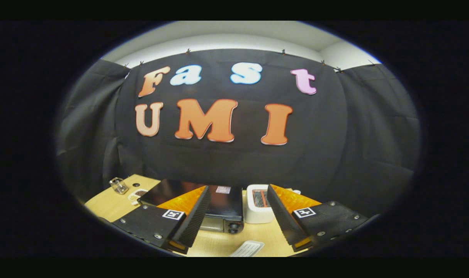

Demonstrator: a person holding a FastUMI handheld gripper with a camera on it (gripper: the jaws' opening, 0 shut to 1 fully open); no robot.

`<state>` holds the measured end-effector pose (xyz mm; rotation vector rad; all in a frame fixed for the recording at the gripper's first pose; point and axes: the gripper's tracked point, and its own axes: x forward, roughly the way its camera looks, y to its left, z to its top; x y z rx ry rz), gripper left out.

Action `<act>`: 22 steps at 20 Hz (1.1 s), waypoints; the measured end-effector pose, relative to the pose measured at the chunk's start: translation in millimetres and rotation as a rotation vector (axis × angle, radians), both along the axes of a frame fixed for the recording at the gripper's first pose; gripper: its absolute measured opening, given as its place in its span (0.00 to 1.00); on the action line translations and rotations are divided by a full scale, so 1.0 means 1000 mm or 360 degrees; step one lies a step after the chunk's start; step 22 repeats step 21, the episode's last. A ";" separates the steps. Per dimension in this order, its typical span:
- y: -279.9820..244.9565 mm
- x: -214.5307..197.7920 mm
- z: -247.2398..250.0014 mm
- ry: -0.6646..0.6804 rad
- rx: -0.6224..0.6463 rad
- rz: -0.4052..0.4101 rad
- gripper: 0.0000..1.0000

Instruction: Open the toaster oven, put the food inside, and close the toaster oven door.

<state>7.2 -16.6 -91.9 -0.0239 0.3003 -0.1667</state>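
The gripper point(238, 216) is held above the table point(107, 204) with its two fingers spread wide and nothing between them. The left finger point(192, 220) sits at about 7 o'clock and the right finger point(284, 220) at about 5 o'clock; each shows a ribbed black inner face, an orange back and a small square marker on its black base.

Nearest, at 6 o'clock in the gap between the fingertips, a small white ribbed piece point(247, 249) lies flat on the wood — I cannot tell what it is.

Just beyond it, between the fingers and partly hidden by the left one, stands the oven point(225, 208): a black box with a glossy top, a pale label toward its back and a round knob at the front right corner. Only a thin strip of its front shows, so whether the door is open or shut cannot be told.

Touching or just beside the oven at its 3 o'clock is a white toaster point(257, 208), slots up, its right side hidden by the right finger.

Further off, at 9 to 10 o'clock from the oven, a small white dish point(137, 195) with something dark in it sits near the table's far corner — and past that a clear glass point(119, 185).
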 end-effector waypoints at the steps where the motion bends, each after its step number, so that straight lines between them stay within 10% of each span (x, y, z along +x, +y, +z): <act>1: -0.006 0.000 0.017 -0.0059 0.0004 -0.0015 0.87; 22: -0.034 -0.025 0.155 -0.0476 -0.0116 -0.0031 0.97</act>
